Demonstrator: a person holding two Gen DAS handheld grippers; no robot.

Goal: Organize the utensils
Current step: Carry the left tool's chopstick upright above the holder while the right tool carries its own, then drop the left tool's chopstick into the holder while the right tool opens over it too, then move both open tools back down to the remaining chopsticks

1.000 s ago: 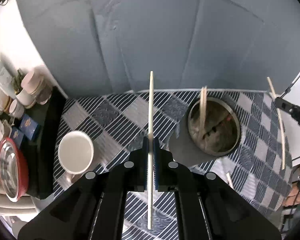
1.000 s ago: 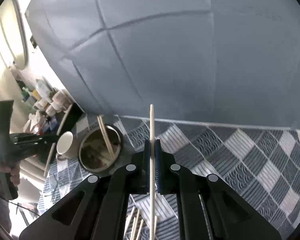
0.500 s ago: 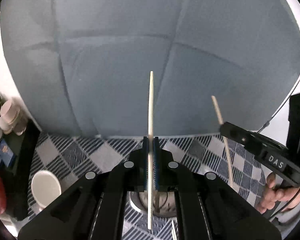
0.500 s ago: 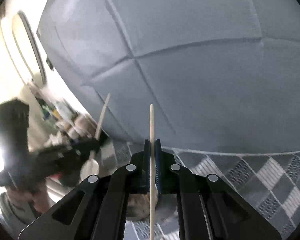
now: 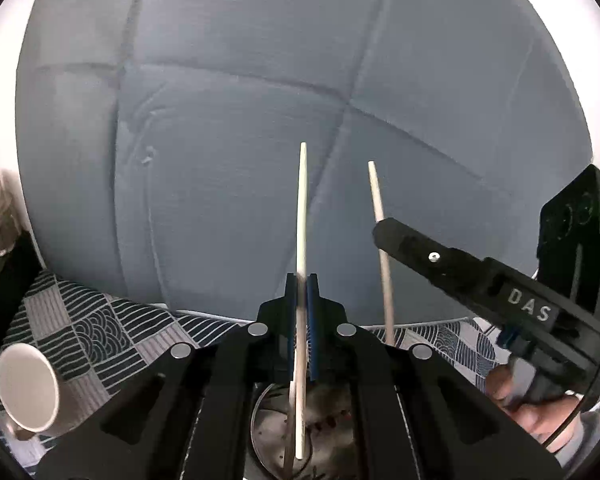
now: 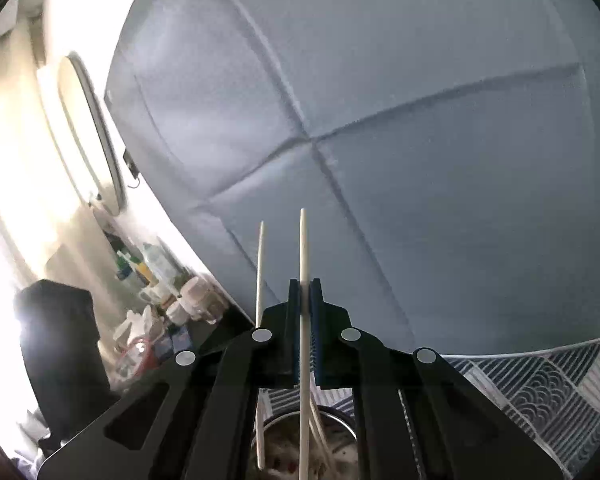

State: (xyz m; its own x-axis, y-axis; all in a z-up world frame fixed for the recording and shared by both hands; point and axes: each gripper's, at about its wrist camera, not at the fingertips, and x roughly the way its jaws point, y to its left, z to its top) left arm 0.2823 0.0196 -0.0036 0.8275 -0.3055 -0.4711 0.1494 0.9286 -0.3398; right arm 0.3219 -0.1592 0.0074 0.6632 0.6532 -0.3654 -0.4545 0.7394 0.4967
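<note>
Left tongs pinched tight on a pale chopstick, gripped near mid-length, shaft upright, lower tip hanging inside the round metal holder directly beneath. Right tongs likewise clamped on a second chopstick, also upright above the same holder, where more sticks lean against the rim.

Probably wood or bamboo: light, stiff, smooth, tapering to a narrow end, so prone to swivel or slip between flat pads if squeezed loosely. Mid-shaft hold looks sensible, since it balances the stick and leaves the lower end free to enter the holder. Little risk of breakage; more risk of bouncing off the hard metal rim on release.

Beyond: quilted grey-blue padded panel behind, patterned checked cloth over the surface, matte white mug lying tilted to the left.
</note>
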